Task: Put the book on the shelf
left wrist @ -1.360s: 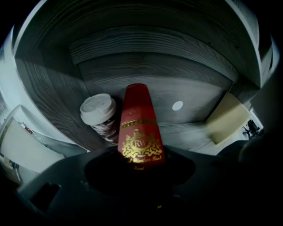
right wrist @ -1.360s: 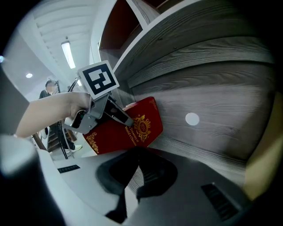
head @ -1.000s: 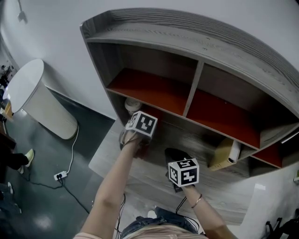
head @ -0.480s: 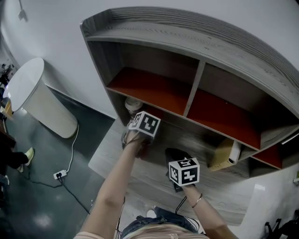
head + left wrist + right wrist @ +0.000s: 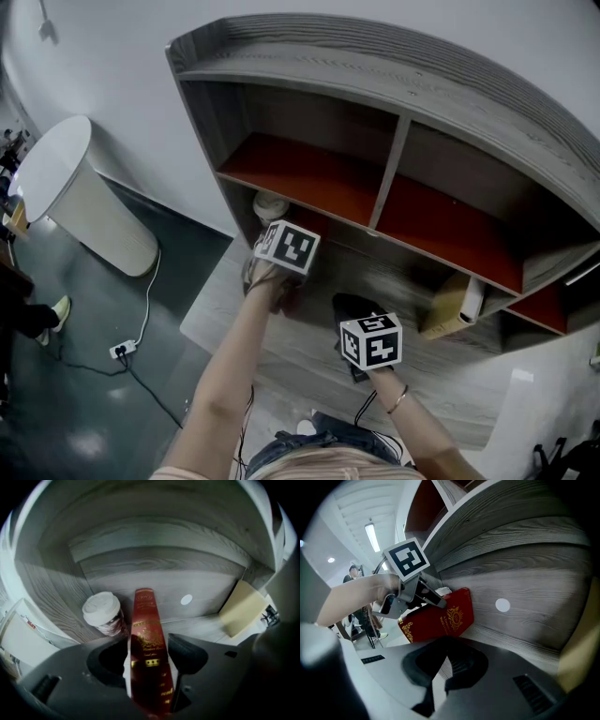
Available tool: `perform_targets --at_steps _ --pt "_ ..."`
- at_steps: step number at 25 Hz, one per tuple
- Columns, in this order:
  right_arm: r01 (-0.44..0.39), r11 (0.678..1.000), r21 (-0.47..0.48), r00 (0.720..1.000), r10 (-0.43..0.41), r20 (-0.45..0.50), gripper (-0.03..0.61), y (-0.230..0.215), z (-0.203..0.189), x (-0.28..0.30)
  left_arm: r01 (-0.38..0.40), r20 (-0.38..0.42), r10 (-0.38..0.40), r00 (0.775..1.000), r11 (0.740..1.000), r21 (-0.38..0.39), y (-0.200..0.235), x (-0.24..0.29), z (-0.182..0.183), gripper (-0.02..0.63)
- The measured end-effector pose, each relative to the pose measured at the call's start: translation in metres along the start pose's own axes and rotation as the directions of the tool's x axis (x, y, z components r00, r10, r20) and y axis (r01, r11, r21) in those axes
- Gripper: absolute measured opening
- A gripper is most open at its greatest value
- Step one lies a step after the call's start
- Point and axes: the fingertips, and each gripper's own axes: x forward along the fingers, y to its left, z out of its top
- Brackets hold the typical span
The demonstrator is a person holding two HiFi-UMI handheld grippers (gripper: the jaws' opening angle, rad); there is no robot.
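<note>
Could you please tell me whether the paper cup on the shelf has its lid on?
On: a white lid caps the paper cup, which stands upright beside the red book.

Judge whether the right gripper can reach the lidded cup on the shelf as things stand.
Probably not directly: the red book, between the opening jaws of the left gripper, stands between the right gripper and the cup.

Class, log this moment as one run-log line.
left gripper: jaws opening, book between | book: on shelf beside cup | right gripper: shut, empty
</note>
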Motion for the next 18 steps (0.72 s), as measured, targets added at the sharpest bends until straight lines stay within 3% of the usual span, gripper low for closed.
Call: perform_targets --at_steps 11,15,18 --pt "0.000 1.000 -0.021 0.999 0.001 0.045 0.009 0.017 0.008 -0.016 -0.039 0.127 0.041 0.991 0.999 -0.017 0.011 -0.065 -0.005 0.256" --pt "0.001 1.000 -0.028 0.998 0.001 0.063 0.009 0.025 0.009 -0.024 0.038 0.232 -0.019 0.973 0.996 -0.079 -0.002 -0.087 -0.005 0.168" --pt "0.003 0.999 -0.035 0.997 0.000 0.078 0.009 0.032 0.009 -0.033 0.048 0.289 -0.010 0.957 0.991 -0.123 -0.003 -0.105 -0.013 0.087"
